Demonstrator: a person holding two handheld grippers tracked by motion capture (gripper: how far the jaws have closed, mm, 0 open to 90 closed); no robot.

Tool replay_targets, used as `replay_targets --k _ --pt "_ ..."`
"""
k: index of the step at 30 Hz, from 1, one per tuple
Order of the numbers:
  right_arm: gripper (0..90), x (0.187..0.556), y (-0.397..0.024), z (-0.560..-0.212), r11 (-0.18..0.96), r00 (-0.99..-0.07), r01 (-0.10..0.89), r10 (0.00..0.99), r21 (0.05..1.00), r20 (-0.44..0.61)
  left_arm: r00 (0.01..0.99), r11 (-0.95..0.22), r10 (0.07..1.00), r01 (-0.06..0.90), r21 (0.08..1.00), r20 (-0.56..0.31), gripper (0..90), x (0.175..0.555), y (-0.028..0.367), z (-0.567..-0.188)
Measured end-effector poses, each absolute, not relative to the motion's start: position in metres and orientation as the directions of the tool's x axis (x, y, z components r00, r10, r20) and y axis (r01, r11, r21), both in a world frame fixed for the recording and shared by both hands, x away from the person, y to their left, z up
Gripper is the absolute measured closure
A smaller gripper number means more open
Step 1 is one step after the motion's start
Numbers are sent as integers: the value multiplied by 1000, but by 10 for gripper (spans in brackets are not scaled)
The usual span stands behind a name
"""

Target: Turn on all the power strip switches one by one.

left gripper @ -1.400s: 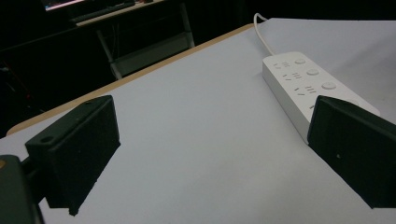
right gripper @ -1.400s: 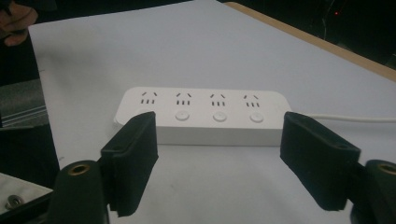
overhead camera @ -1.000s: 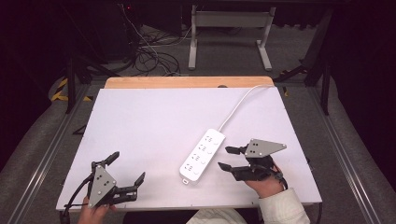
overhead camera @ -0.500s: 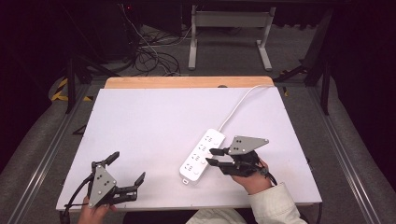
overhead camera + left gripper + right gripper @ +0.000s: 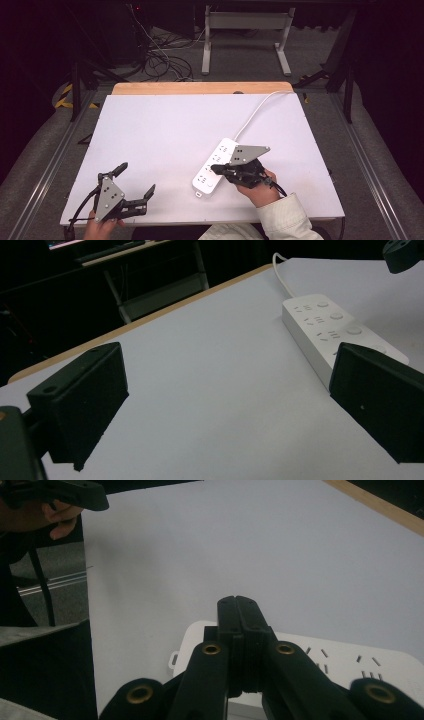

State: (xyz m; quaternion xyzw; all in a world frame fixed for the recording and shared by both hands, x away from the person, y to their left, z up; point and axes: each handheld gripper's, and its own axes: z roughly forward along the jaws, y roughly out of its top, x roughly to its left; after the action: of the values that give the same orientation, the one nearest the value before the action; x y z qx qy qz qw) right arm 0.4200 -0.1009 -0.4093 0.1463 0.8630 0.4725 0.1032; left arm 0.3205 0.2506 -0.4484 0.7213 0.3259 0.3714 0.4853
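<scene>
One power strip (image 5: pixel 216 166) on table (image 5: pixel 165 130), right tongs (image 5: pixel 216 169) clenched over it, left tongs (image 5: pixel 136 179) released.

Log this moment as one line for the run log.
right gripper: shut, over power strip | left gripper: open, idle | table: white

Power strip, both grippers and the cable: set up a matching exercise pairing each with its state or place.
Things:
1. left gripper
2. right gripper
3. power strip
4. white cable

States or places:
A. runs off the table's far edge
B. fingers wide apart, near the front left corner
C. fingers pressed together, over the strip
D. lies flat on the white table

Pairs: 1-B, 2-C, 3-D, 4-A
</scene>
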Motion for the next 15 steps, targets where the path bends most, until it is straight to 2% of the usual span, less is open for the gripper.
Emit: replay_targets --k 5,15 --pt "900 420 -101 -409 505 -936 176 353 845 -15 512 -318 830 111 942 220 26 321 250 -448" --pt "900 418 -81 -416 623 -929 220 369 751 -34 513 -330 827 111 937 230 26 320 250 -448"
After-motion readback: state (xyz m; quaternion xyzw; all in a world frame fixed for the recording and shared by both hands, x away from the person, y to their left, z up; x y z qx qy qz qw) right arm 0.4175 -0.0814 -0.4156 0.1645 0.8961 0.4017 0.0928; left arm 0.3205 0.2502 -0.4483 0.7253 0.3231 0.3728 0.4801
